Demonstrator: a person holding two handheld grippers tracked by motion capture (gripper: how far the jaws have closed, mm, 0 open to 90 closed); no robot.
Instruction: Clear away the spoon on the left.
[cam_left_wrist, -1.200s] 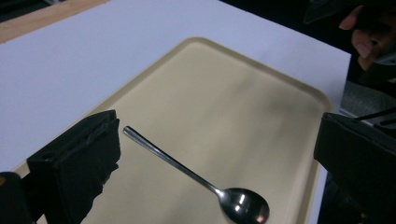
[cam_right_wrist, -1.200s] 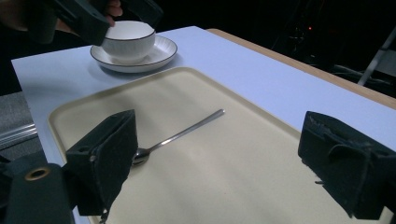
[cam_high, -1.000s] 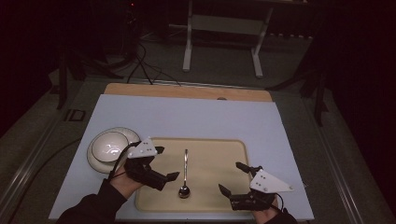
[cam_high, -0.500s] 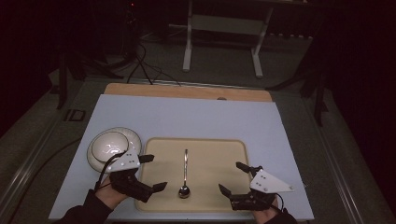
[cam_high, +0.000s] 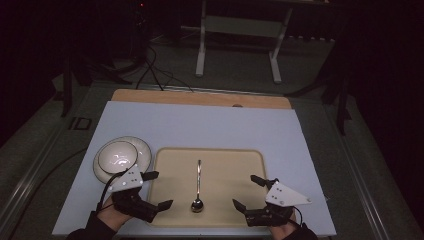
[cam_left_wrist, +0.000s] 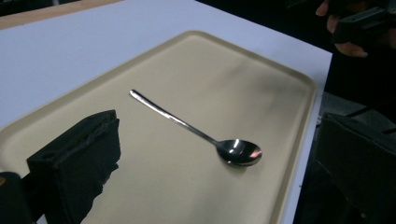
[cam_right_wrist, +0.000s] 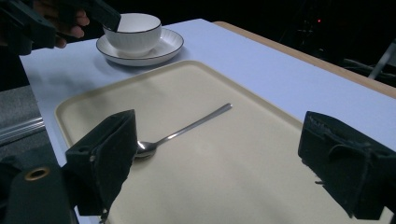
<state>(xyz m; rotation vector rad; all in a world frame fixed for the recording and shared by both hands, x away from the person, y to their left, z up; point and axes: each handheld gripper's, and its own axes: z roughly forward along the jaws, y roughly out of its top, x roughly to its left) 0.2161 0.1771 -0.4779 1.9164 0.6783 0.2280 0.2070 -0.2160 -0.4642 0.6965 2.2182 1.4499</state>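
Observation:
A metal spoon (cam_high: 198, 186) lies on a beige tray (cam_high: 235, 165), bowl end toward the near edge; the spoon (cam_left_wrist: 196, 131) lies between the jaws in the left gripper view, and the spoon (cam_right_wrist: 180, 131) again in the right gripper view. My left gripper (cam_high: 156, 190) hovers open at the tray's near left corner with nothing in it. My right gripper (cam_high: 248, 192) stays open at the tray's near right side, jaws wide apart and empty. A white bowl on a saucer (cam_high: 121, 156) stands left of the tray; the bowl (cam_right_wrist: 132, 29) shows far off in the right gripper view.
The tray (cam_left_wrist: 261, 93) rests on a pale blue-white table mat (cam_high: 200, 125) with a wooden strip (cam_high: 200, 98) along the far edge. Beyond the table stand a metal frame (cam_high: 237, 40) and cables on a dark floor.
My left gripper has drawn back from over the tray's left part toward the near left corner. The right gripper and the spoon have not moved.

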